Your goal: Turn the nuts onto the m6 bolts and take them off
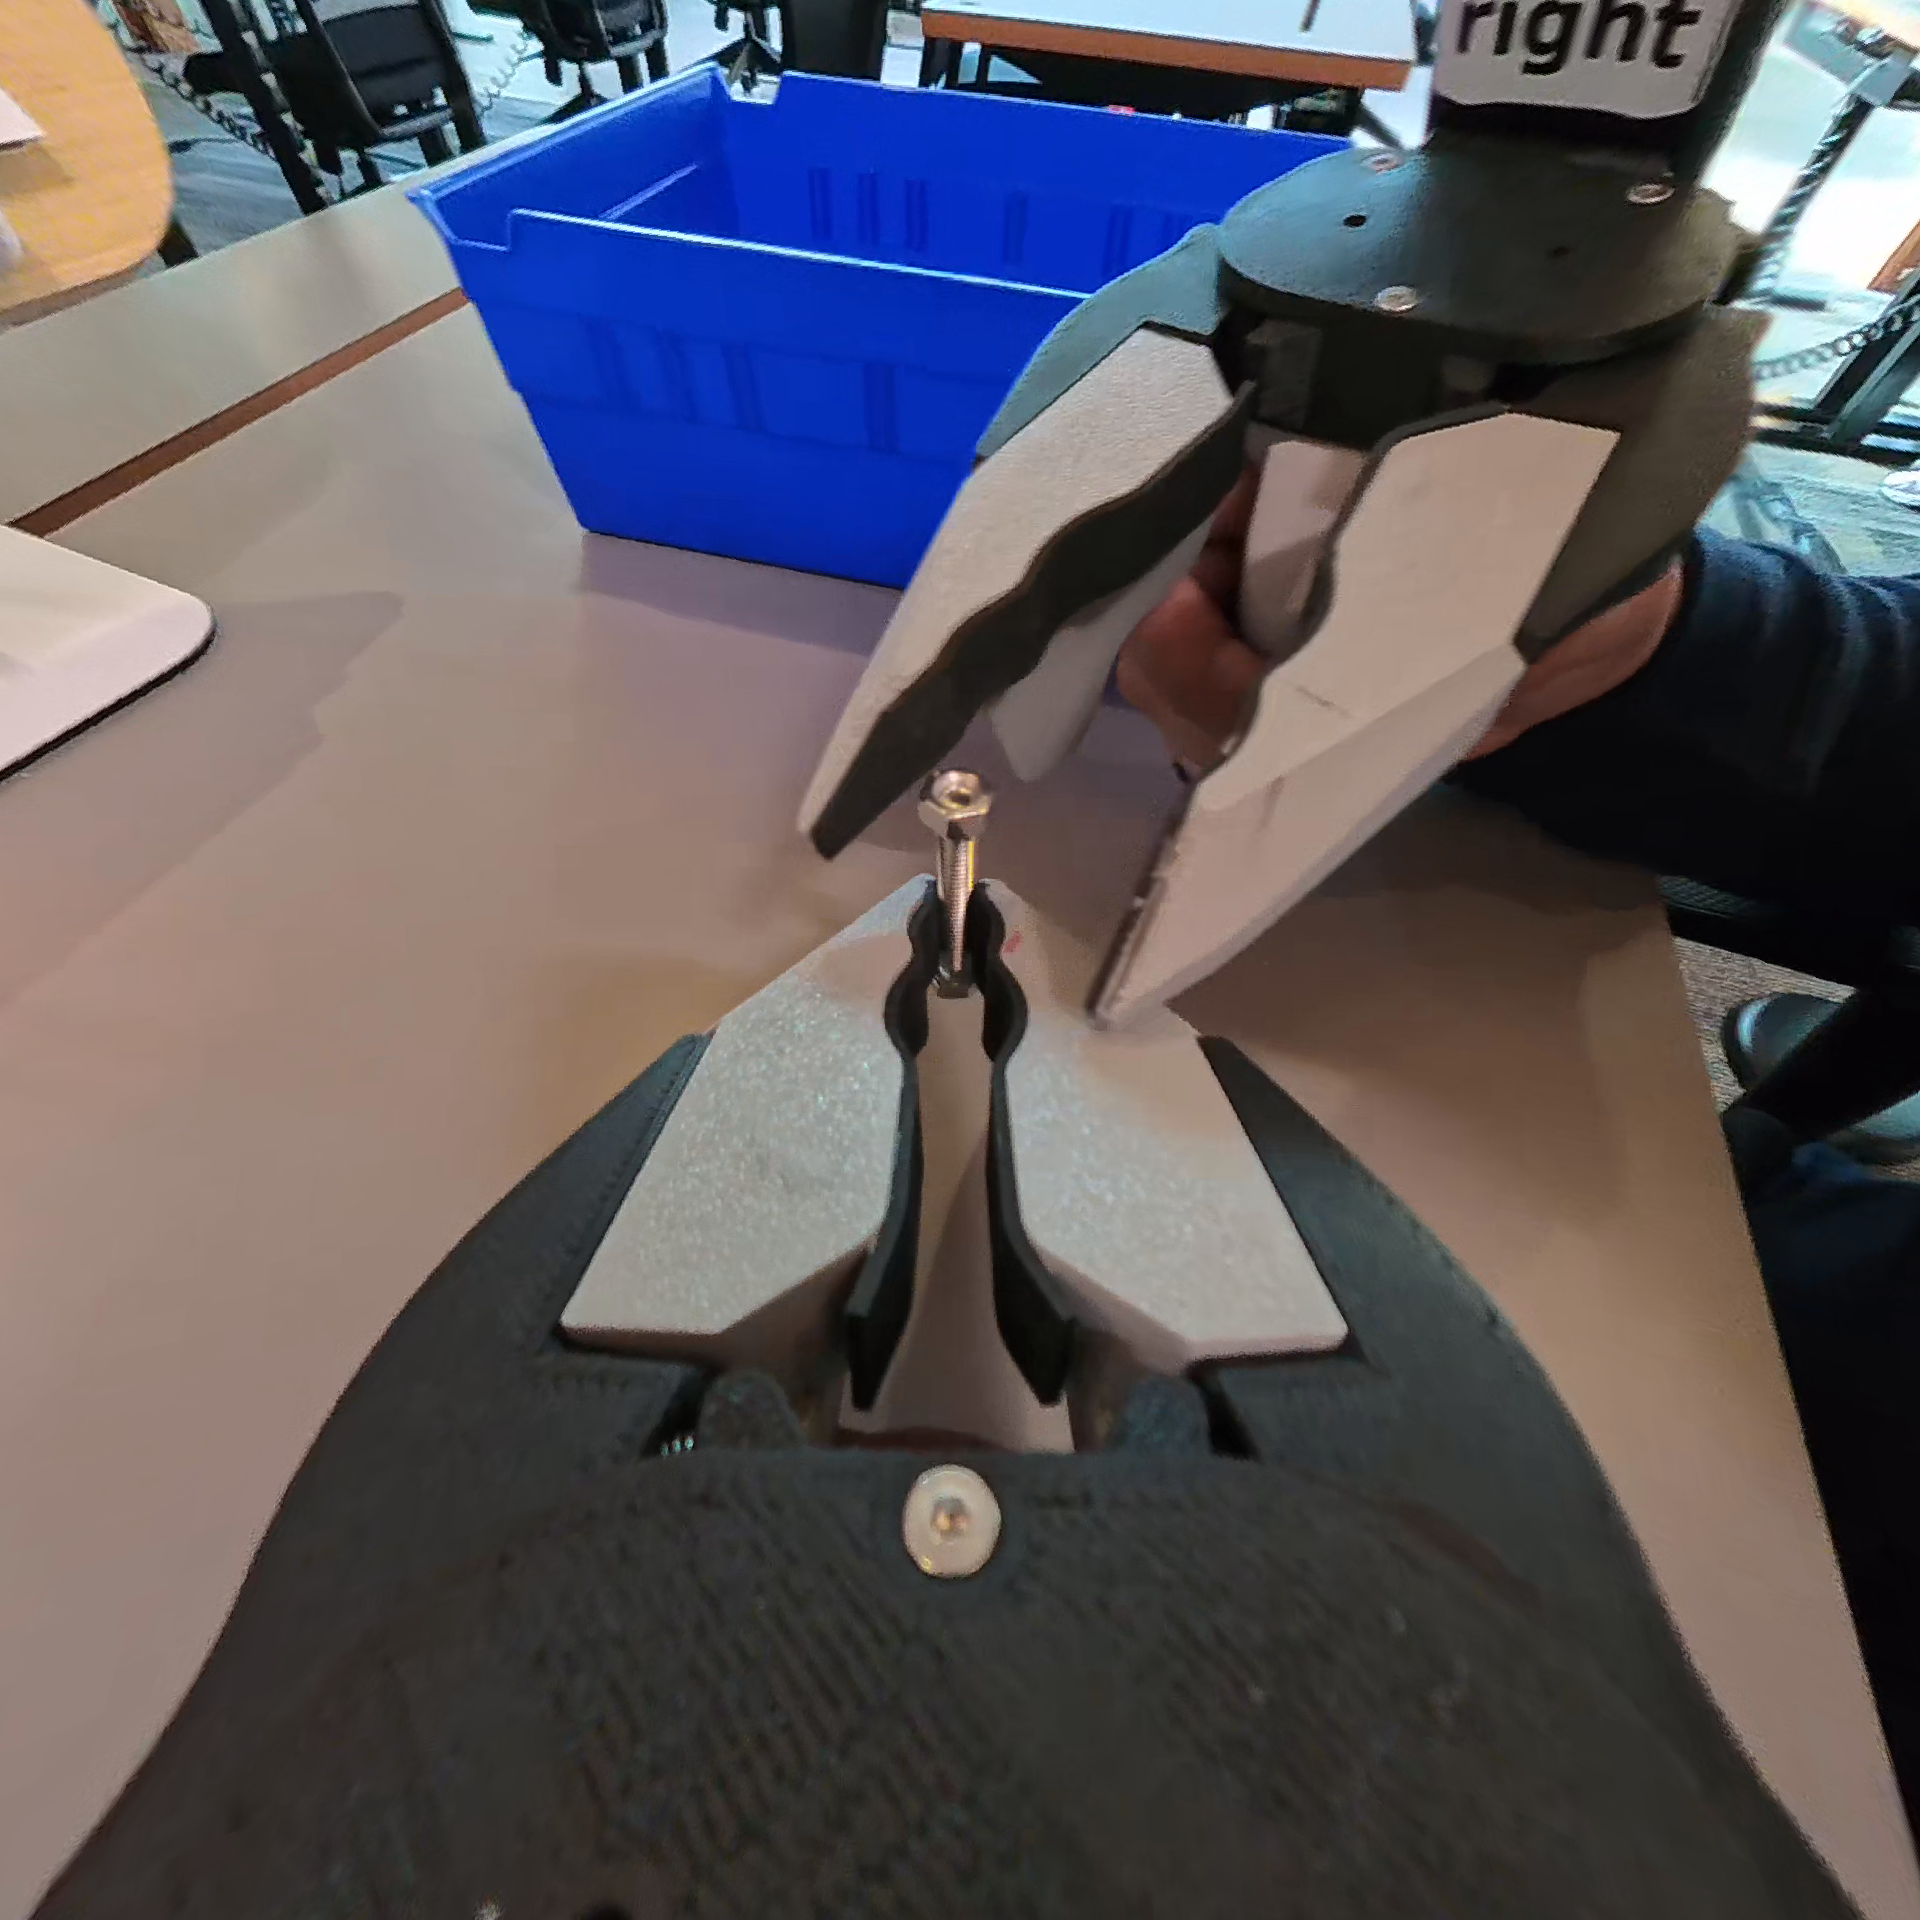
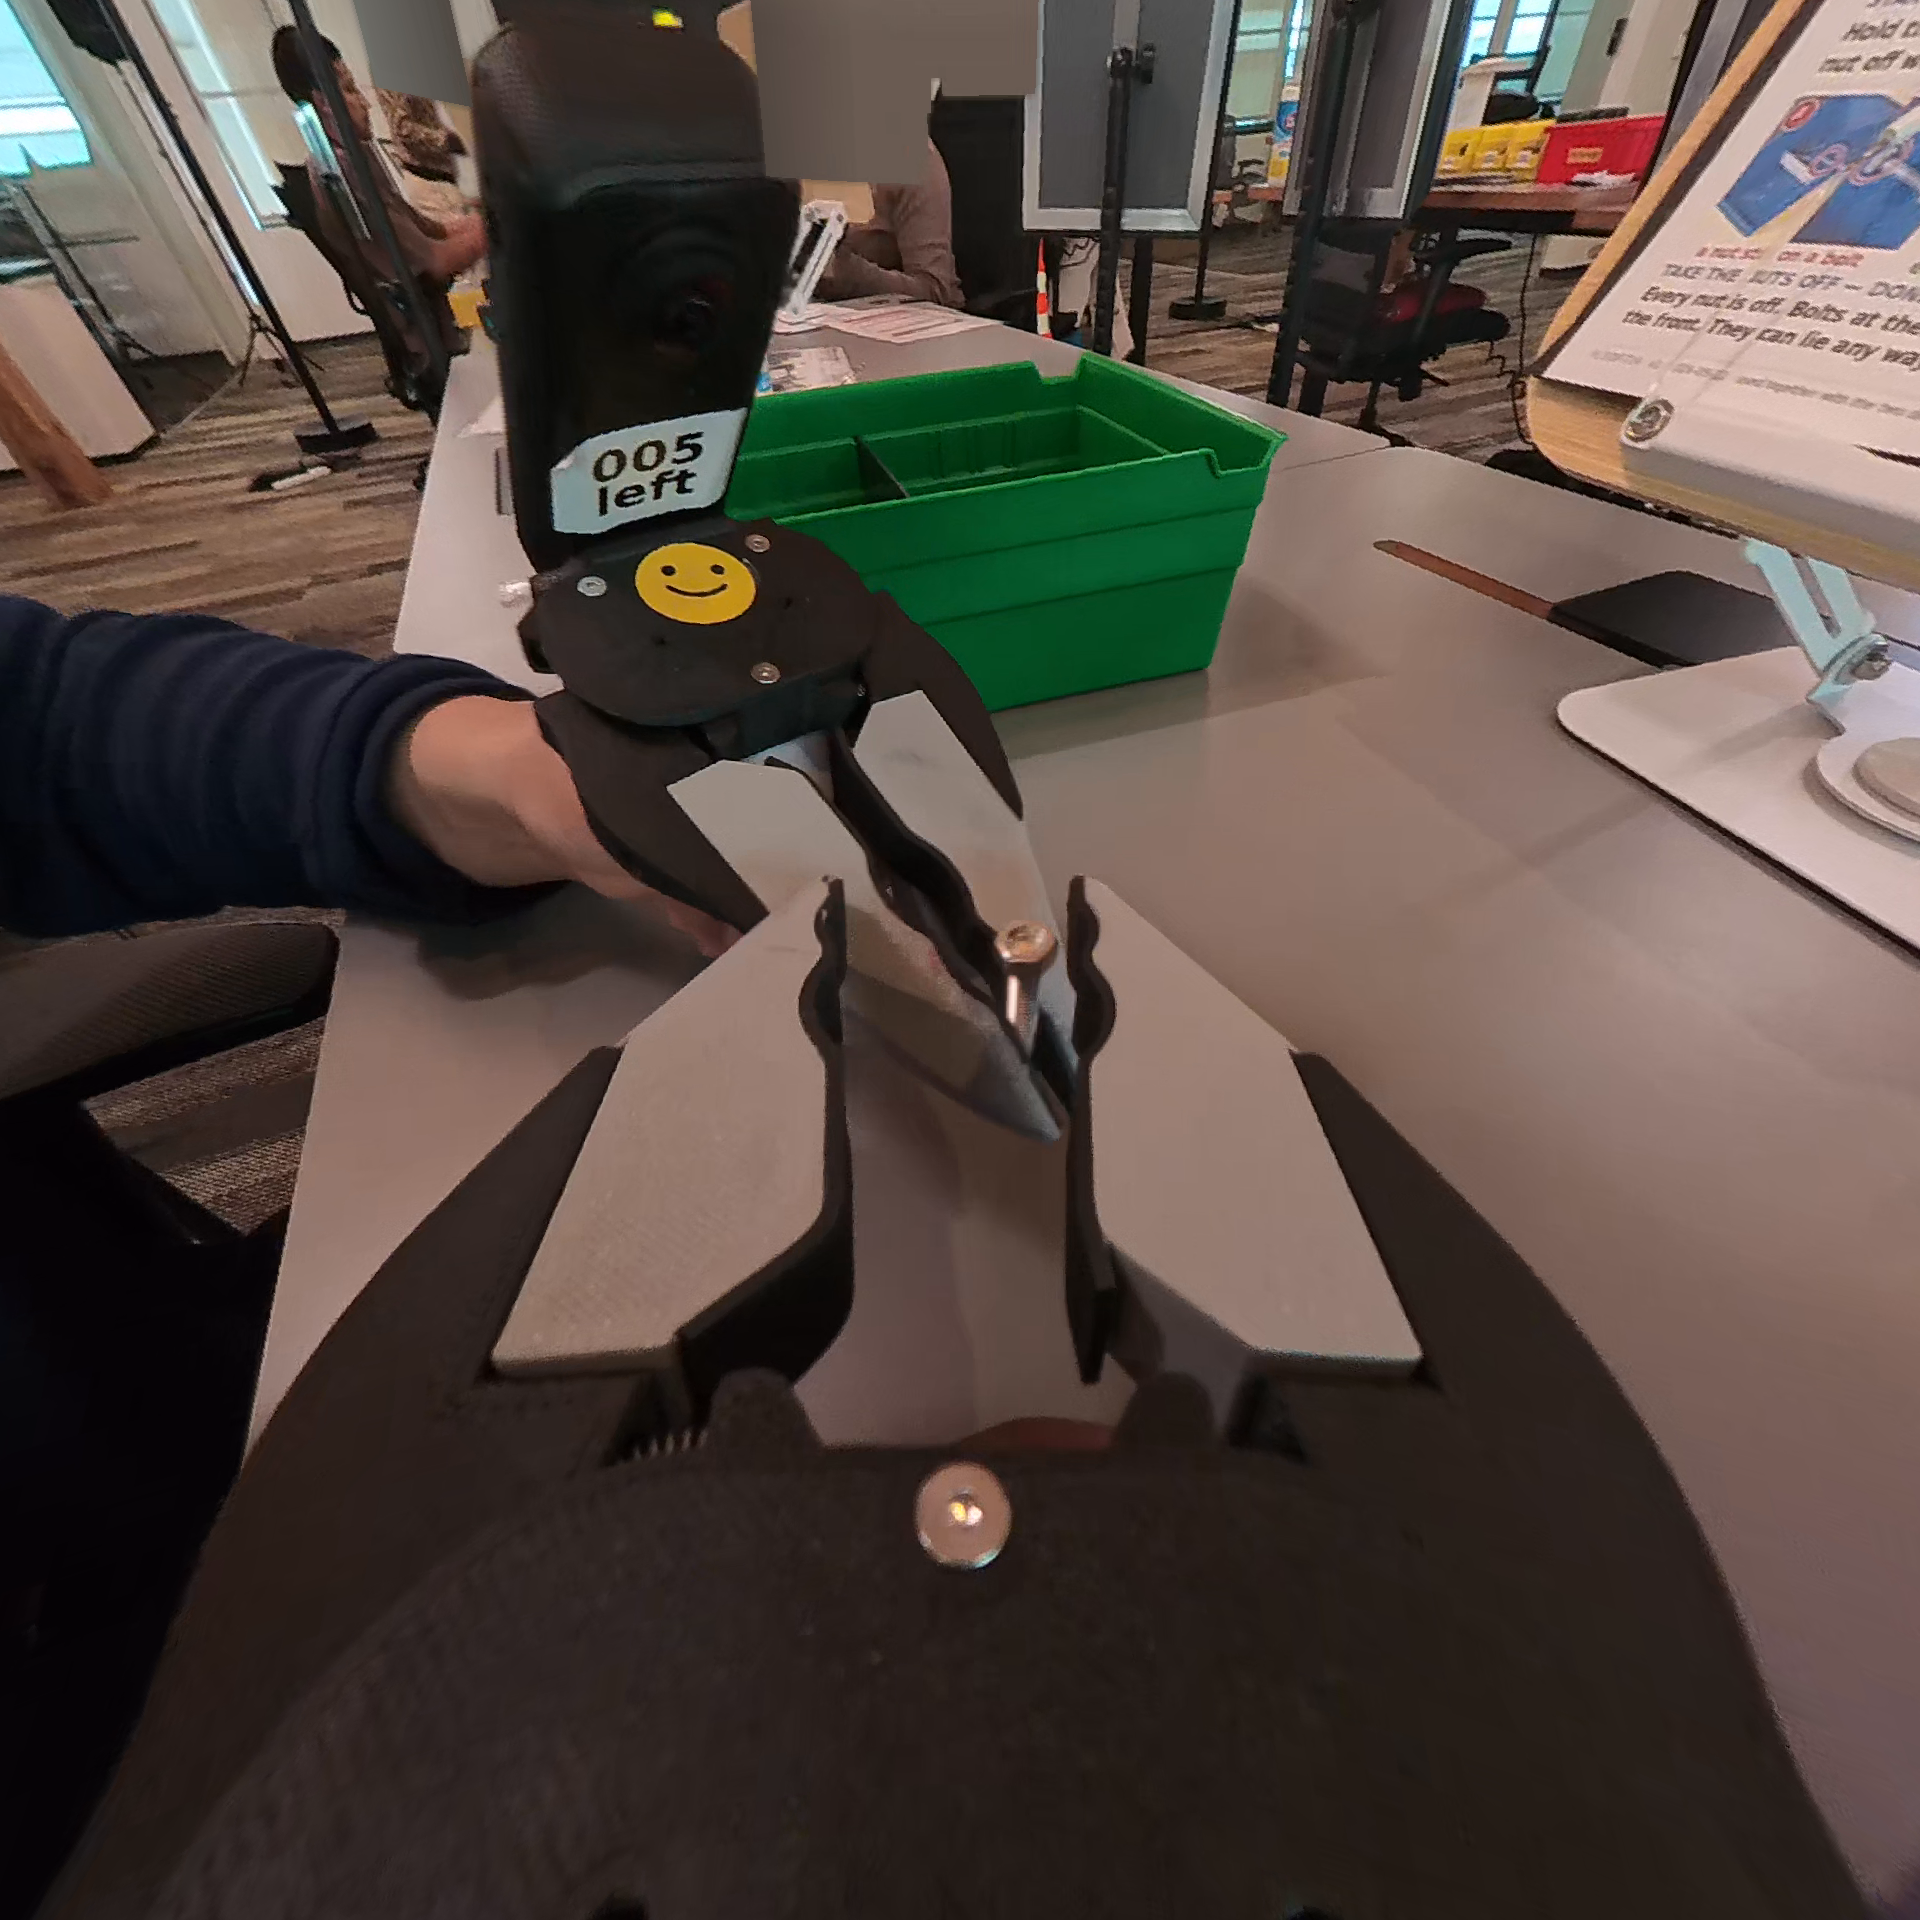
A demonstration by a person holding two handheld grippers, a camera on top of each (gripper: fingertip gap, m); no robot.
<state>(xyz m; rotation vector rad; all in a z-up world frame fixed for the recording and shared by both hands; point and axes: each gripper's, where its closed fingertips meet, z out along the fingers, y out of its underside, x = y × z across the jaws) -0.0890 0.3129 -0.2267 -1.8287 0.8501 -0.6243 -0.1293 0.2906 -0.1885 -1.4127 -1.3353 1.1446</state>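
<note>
My left gripper [image 1: 956, 899] is shut on a steel bolt [image 1: 954, 883], gripping its lower shank just above the head. The bolt points away from the camera, above the table. A hex nut [image 1: 961, 805] sits on its far end. My right gripper [image 1: 974, 920] is open, its two fingers straddling the nut end without touching it. In the right wrist view my right gripper [image 2: 951, 904] is open, and the nut [image 2: 1027, 940] lies between its fingers, nearer the right one. The left gripper [image 2: 1023, 1081] holds the bolt [image 2: 1018, 1013] there.
A blue bin [image 1: 779, 343] stands on the grey table [image 1: 416, 831] behind the grippers. A green divided bin [image 2: 1018, 520] stands on the other side. An instruction sheet on a stand [image 2: 1766, 312] with a white base [image 2: 1683, 748] is nearby. People sit in the background. One gripper's finger ends stand about 5 centimetres off the other's.
</note>
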